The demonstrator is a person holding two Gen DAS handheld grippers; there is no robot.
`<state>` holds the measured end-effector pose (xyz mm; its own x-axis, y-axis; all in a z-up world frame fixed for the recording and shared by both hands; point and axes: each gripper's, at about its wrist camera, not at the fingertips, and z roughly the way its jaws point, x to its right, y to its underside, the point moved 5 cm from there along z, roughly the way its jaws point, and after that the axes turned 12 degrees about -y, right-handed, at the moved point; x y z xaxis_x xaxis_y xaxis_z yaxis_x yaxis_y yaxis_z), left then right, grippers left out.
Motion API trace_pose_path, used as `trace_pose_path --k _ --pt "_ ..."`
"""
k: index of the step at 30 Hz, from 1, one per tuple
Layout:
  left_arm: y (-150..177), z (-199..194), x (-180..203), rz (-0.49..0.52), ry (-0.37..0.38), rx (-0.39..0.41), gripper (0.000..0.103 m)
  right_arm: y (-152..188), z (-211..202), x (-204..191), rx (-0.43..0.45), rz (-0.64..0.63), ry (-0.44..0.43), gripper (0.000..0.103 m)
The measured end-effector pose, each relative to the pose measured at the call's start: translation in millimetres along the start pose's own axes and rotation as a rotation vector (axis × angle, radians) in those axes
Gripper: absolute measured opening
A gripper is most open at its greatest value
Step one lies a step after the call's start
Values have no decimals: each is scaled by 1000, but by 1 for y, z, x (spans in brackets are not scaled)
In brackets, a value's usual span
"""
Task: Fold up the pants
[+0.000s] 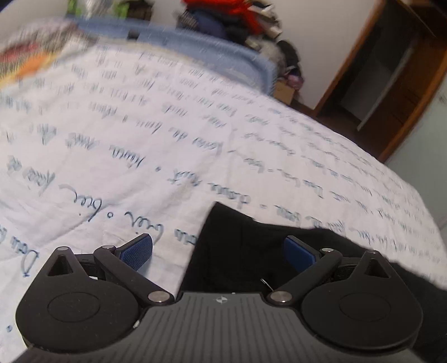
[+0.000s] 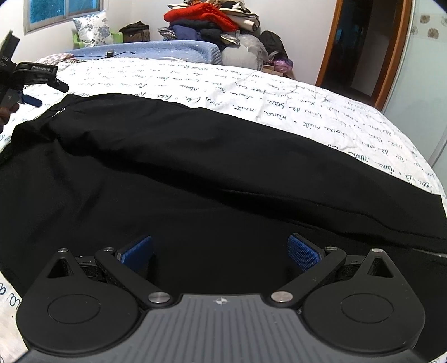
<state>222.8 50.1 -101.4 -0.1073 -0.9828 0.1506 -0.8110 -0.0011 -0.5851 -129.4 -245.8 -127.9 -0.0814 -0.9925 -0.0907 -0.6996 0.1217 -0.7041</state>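
A: Report the position of the pants.

B: The black pants lie flat on the bed, on a white sheet printed with handwriting. In the right wrist view they run from 9 o'clock across to 3 o'clock and fill the lower half of the frame. A zipper shows at about 10 o'clock.

A: State of the right hand-held gripper?

B: The right hand-held gripper has its blue pads spread wide, nothing between them, directly over the black fabric.

A: And the left?

B: The left hand-held gripper is likewise spread wide and empty. One corner of the pants lies between its fingers; its left pad is over bare sheet. That view is motion-blurred, so contact with the fabric cannot be confirmed. In the right wrist view the same unit appears at 10 o'clock, near the zipper end.

A: Background?

B: A clothes pile at 12 o'clock; a wooden door frame at 2 o'clock.
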Motion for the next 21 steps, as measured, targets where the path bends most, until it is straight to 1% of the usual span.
trace_pose_path --k 1,2,3,5,8,10,12,14,16,17,19,20,21 --pt "-2 8 -3 -38 48 -39 99 0 0 0 -1 0 3 103" --pt "-3 13 -5 -81 114 -76 99 1 -1 0 -2 0 6 103" --pt "-3 17 -6 -101 146 -90 99 1 -1 1 -4 0 9 103" --pt "-4 22 -7 -118 175 -110 100 1 -1 1 -8 1 14 103" --pt "-4 24 -4 -109 193 -119 100 1 0 2 -12 4 19 103" --pt "-3 22 1 -101 229 -122 98 1 2 2 -17 6 21 103" --pt "-2 20 6 -99 259 -127 86 1 5 1 -22 6 19 103" --pt "0 20 10 -81 231 -126 83 1 8 -2 -29 1 16 103" --pt "0 22 9 -67 222 -126 79 1 10 -6 -34 -9 13 103" --pt "0 22 7 -68 216 -123 75 1 10 -8 -35 -15 11 103" --pt "-2 23 6 -67 196 -103 62 1 11 -11 -37 -29 11 103" --pt "-4 24 5 -57 175 -94 48 1 11 -12 -37 -36 11 103" --pt "-4 26 4 -44 151 -98 44 1 11 -13 -36 -42 12 103"
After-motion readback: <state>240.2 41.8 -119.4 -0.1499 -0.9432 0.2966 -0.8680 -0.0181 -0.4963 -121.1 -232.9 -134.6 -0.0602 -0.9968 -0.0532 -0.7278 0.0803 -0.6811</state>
